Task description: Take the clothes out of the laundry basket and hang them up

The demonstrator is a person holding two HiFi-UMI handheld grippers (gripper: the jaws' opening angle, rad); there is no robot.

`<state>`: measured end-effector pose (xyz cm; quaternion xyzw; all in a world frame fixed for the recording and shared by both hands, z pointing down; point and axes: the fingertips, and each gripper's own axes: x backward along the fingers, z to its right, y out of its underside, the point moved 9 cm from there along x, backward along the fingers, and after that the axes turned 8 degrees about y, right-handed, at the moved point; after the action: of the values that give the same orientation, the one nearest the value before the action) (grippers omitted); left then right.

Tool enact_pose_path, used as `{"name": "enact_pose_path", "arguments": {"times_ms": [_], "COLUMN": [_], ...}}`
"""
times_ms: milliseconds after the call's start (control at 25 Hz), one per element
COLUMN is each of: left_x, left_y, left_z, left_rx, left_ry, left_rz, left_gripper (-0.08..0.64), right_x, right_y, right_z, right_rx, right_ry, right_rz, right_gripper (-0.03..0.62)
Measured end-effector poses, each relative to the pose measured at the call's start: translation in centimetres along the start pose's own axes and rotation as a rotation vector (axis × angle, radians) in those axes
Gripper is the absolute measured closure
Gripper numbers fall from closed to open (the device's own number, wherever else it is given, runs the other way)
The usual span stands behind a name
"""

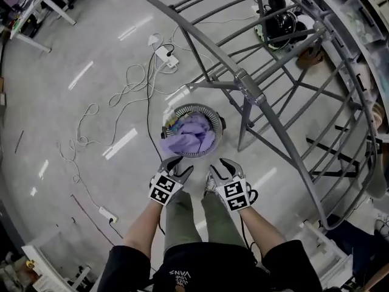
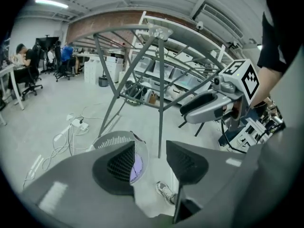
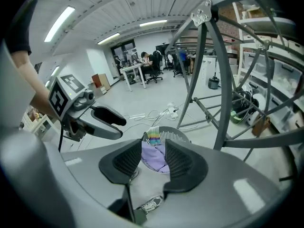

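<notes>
While left gripper (image 1: 178, 166), right gripper (image 1: 220, 166) hover empty, jaws apart, laundry basket (image 1: 194, 107) holds lilac clothes (image 1: 193, 136)

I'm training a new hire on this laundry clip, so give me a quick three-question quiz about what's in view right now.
1. True or false: the left tongs are clamped on a piece of clothing.
2. What colour is the top garment in the laundry basket? A lilac, B red, C black.
3. Fill in: in the head view, the white cables lie on the floor to the ___ of the basket.

Key: 1 false, the jaws stand apart with nothing between them. 2 A. 3 left.
</notes>
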<state>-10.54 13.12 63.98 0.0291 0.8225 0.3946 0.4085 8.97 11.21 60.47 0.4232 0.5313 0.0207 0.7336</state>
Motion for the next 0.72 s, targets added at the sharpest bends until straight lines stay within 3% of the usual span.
{"name": "enact_pose_path", "arguments": {"times_ms": [320,720], "left_x": [-8.0,-17.7], "left_y": [4.0,8.8], "left_z": [-5.5,-11.1], "left_rx": [-0.083,-0.144], "left_ry": [0.138,0.152], "left_rz": [-0.152,-0.274], "left_gripper": [0.379,0.379], "right_x": [-6.7,-14.0], "right_y": [3.1,8.1], "right_z": [0.5,1.2], "right_rx": [-0.072,-0.113], "right_ry": [0.052,0.049], "right_rz": [-0.064,-0.122], "right_gripper": [0.436,0.437]}}
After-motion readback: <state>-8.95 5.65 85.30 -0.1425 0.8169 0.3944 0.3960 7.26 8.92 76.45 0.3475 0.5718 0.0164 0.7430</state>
